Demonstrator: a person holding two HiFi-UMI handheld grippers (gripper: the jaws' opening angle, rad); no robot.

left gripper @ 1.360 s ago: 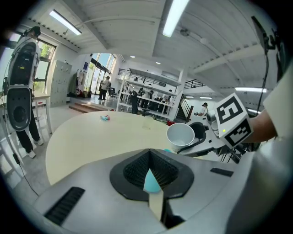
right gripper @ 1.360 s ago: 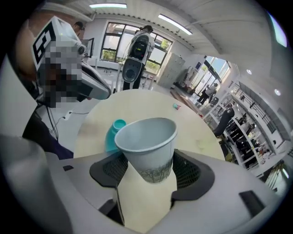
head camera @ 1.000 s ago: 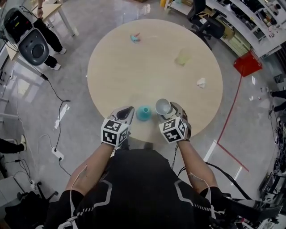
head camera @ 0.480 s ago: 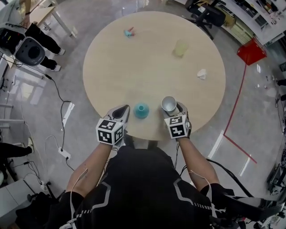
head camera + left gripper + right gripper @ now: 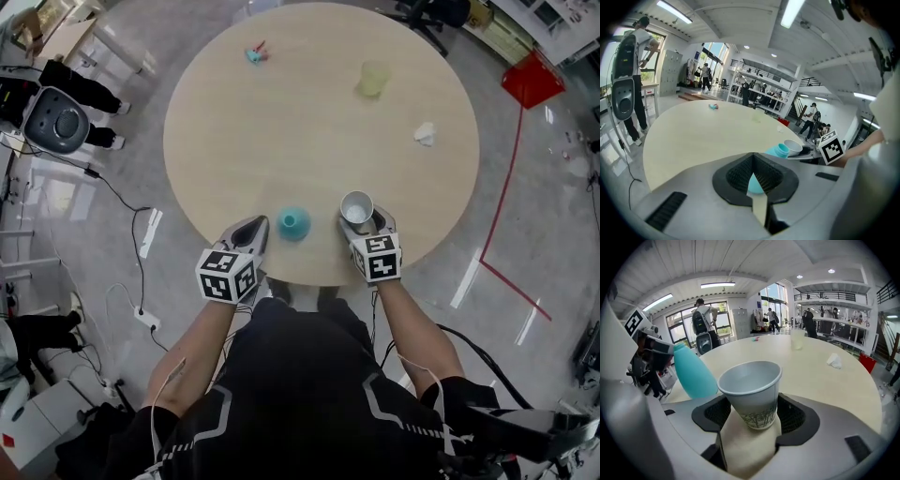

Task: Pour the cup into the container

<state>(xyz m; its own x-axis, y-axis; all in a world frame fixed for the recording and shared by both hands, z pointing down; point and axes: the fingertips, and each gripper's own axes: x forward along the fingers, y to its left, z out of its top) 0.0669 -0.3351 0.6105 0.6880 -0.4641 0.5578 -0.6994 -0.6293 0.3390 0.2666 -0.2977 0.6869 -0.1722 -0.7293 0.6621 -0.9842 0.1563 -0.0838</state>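
In the head view, the round counter point(image 5: 234, 141) carries the task's things at its near edge: the teal container point(image 5: 293, 223) stands upright at about 6 o'clock, and the white cup point(image 5: 357, 206) sits just beside it toward 5 o'clock, mouth up. The right hand-held gripper point(image 5: 364, 223) reaches in from 5 o'clock with its 2 jaws on either side of the cup. The left hand-held gripper point(image 5: 251, 231) points in from 7 o'clock, its tip near the container and apart from it. Farther off lie a pale yellow-green tumbler point(image 5: 372, 79) at 1 o'clock, a crumpled white wad point(image 5: 426, 134) at 2 o'clock and a small teal and pink object point(image 5: 255, 53) at 11 o'clock. In the left gripper view, the jaws stand a narrow slot apart with nothing clasped between them; a sliver of the container shows through the slot, and its neck rises beyond at 1 o'clock, with the cup just past it. In the right gripper view, the jaws are closed against the cup's lower wall, holding it upright; whether it holds anything I cannot tell. The container stands close by at 10 o'clock of the cup, not touching it.
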